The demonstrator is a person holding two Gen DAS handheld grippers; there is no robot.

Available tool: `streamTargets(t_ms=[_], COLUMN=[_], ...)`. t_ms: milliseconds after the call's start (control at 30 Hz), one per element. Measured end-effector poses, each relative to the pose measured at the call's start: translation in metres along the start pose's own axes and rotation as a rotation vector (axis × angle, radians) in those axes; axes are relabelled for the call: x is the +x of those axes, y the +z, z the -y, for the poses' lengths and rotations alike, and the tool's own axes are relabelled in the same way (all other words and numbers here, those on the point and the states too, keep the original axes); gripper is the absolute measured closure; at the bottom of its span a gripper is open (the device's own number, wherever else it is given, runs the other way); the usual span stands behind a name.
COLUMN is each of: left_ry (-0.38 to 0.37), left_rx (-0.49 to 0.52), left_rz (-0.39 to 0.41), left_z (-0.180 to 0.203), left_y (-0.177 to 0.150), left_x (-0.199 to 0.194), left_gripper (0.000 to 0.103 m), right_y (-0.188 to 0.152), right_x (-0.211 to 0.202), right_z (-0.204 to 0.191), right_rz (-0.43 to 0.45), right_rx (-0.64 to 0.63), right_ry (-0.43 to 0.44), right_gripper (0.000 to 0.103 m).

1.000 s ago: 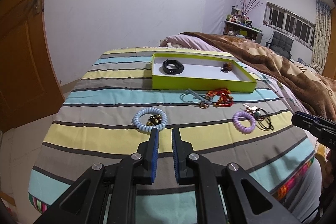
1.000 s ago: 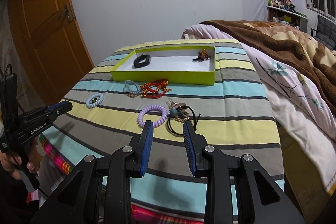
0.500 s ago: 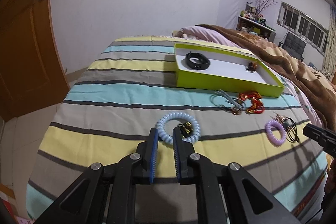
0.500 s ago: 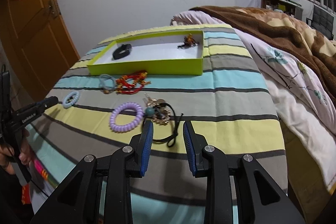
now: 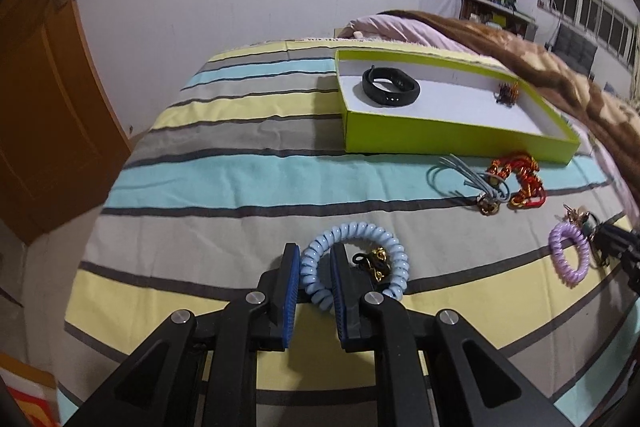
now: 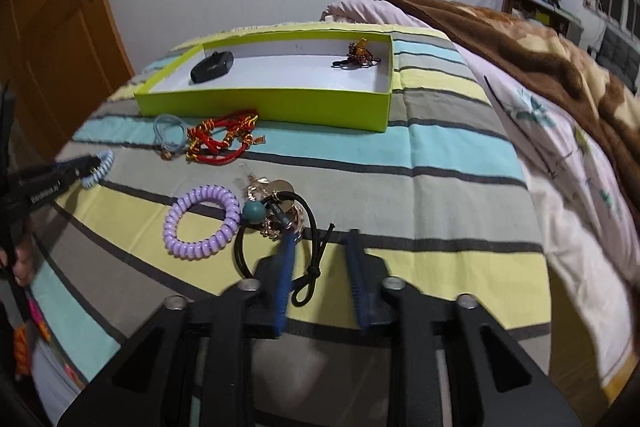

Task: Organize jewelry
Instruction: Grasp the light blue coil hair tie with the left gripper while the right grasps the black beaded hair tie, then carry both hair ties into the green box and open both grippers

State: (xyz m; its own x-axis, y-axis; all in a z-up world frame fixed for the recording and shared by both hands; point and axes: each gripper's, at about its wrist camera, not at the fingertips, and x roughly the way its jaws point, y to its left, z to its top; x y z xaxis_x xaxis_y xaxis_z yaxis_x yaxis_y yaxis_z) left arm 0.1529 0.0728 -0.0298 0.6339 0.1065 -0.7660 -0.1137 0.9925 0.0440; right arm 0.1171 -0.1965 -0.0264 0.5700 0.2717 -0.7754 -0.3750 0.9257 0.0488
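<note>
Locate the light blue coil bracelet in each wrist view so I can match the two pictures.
Left wrist view: the light blue coil bracelet lies low and centre, its near-left side between the left gripper fingers.
Right wrist view: the same bracelet sits at the far left edge, partly hidden by that gripper.
Shared landmark: the green tray, beyond the bracelet in both views.

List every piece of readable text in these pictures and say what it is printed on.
White lettering on the side of the left gripper, seen from the right wrist view: too blurred to read.
Green tray, black wristband and striped bedspread: no text visible.
</note>
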Motion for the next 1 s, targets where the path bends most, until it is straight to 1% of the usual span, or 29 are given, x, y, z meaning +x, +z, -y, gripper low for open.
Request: streamTargets(t_ms=[33, 67, 167, 267, 500, 733, 867, 933, 1000], left_ry=[0.002, 0.003, -0.009, -0.018, -0.061, -0.079, -0.091, -0.096, -0.099], left_rx=[0.006, 0.01, 0.012, 0.0, -0.028, -0.026, -0.026, -0.025, -0.023], left_rz=[-0.001, -0.001, 0.002, 0.012, 0.071, 0.12, 0.137, 0.139, 0.14], left_z=[0.001, 0.001, 0.0, -0.002, -0.006, -0.004, -0.003, -0.001, 0.001], left_y=[0.0, 0.0, -0.001, -0.004, -0.009, -0.009, -0.01, -0.01, -0.011], left_x=[0.0, 0.0, -0.001, -0.004, -0.027, -0.049, -0.058, -0.06, -0.061], left_gripper=[0.089, 0.089, 0.093, 0.094, 0.095, 0.095, 0.095, 0.095, 0.095], right_y=[0.0, 0.001, 0.001, -0.001, 0.001, 0.005, 0.007, 0.008, 0.006], right_x=[0.001, 0.001, 0.0, -0.006, -0.029, -0.051, -0.07, -0.073, -0.071], right_z=[-0.001, -0.001, 0.0, 0.002, 0.001, -0.003, -0.004, -0.004, -0.001], right_rz=[-0.001, -0.002, 0.001, 0.014, 0.073, 0.129, 0.193, 0.203, 0.188], right_rx=[-0.01, -0.012, -0.003, 0.018, 0.024, 0.029, 0.03, 0.03, 0.041], right_ry=[-0.002, -0.001, 0.003, 0.025, 0.036, 0.058, 0.086, 0.09, 0.105], right_gripper=[0.096, 0.099, 0.099, 0.099, 0.099, 0.099, 0.099, 0.099, 0.099])
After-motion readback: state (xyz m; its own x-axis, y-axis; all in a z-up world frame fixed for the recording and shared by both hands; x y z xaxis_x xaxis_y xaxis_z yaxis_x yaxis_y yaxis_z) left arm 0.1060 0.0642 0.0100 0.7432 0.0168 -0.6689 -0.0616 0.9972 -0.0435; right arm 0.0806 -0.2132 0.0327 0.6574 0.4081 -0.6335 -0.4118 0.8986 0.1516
